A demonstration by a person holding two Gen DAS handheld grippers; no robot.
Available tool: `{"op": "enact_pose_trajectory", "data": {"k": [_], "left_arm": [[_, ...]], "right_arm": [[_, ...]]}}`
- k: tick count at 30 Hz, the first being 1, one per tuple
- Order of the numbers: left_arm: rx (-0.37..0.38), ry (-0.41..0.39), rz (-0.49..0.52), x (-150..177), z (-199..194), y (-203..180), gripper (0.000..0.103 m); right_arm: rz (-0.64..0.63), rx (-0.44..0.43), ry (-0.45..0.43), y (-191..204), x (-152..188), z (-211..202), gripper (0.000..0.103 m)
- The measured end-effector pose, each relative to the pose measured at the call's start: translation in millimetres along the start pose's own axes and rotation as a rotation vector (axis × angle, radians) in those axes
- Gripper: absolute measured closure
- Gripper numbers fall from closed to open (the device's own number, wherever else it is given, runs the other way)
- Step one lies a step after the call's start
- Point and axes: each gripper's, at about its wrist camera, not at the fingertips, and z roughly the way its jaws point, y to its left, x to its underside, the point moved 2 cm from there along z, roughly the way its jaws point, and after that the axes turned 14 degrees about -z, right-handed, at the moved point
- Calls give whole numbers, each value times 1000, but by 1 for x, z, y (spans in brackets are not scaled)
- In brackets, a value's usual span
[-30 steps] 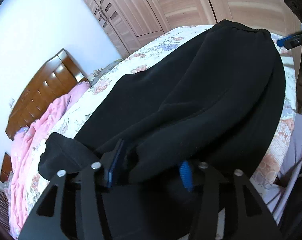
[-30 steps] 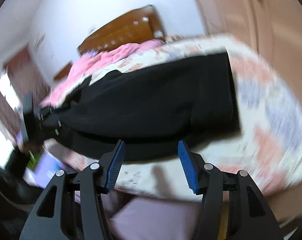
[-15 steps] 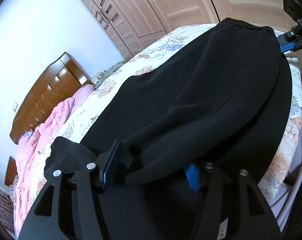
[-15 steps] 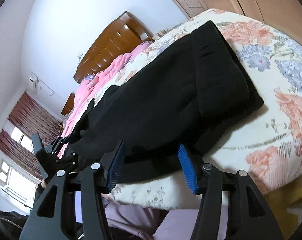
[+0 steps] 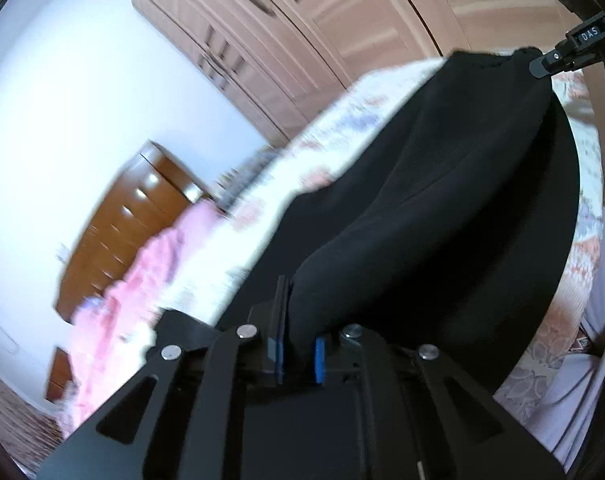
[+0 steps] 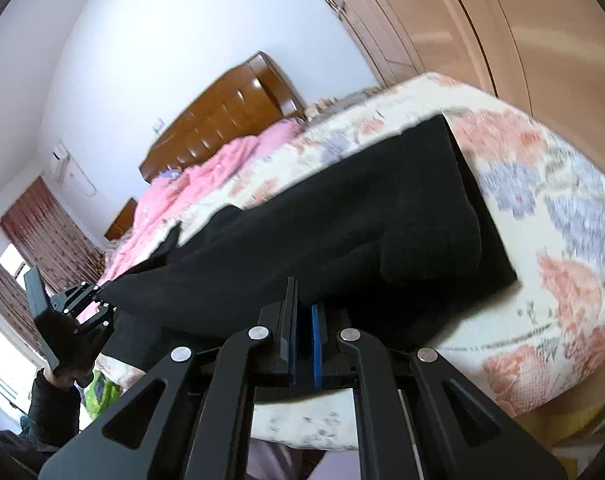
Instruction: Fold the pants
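In the left wrist view, my left gripper (image 5: 300, 344) is closed on a fold of the black pants (image 5: 442, 216), which lie on the flowered bed cover (image 5: 342, 120); my right gripper (image 5: 542, 65) pinches their far corner. In the right wrist view, my right gripper (image 6: 302, 320) is closed on the near edge of the pants (image 6: 342, 220), and my left gripper (image 6: 102, 300) holds the other end.

Black pants (image 5: 442, 216) on a floral bedspread (image 6: 542, 208) (pink and lilac blooms), pink quilt (image 6: 222, 168) behind.
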Motion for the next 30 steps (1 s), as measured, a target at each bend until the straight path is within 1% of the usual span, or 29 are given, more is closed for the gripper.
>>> {"op": "enact_pose_trajectory", "data": {"k": [3,4,6,8,9,10,11,12,13,15,17,18,19,20,22,24,26,28,30], "left_arm": [[-26,-28,75,-7,-25,-5,94],[-11,-16,106,-3,-30,-12,94],[39,31,140,12,-30,-26,94],[70,113,182,37,-13,-43,94],[88,165,201,52,0,-53,93],[104,192,203,59,6,-57,93],[111,203,201,64,10,-60,93],[105,184,195,64,10,-60,92],[121,193,168,63,10,-57,89],[165,193,126,57,6,-48,86],[170,186,111,54,2,-43,78],[166,179,107,53,0,-42,63],[158,164,105,51,-4,-41,45],[151,147,103,49,-8,-41,41],[148,130,111,46,-16,-44,33],[142,111,127,42,-23,-50,29],[164,95,91,38,-30,-47,29],[203,81,31,32,-31,-45,27],[213,78,1,27,-27,-50,26]], "right_arm": [[-22,8,-2,2,-4,-10,97],[-22,14,7,2,-6,-6,97],[7,35,62,-11,8,2,97],[39,38,126,-18,26,14,97],[40,47,141,-20,33,18,97],[34,55,146,-20,36,19,97],[32,55,142,-19,35,16,97],[28,54,137,-19,33,14,97],[18,57,130,-17,30,11,97],[-4,69,111,-13,24,5,97],[6,74,109,-13,23,3,97],[18,77,123,-14,25,6,97],[36,75,137,-17,27,9,95],[54,64,149,-19,31,11,94],[59,61,138,-20,33,7,85],[47,76,116,-22,29,-2,84],[52,96,95,-29,25,-9,84],[88,108,86,-40,25,-11,81],[132,92,71,-51,26,-11,80]]}}
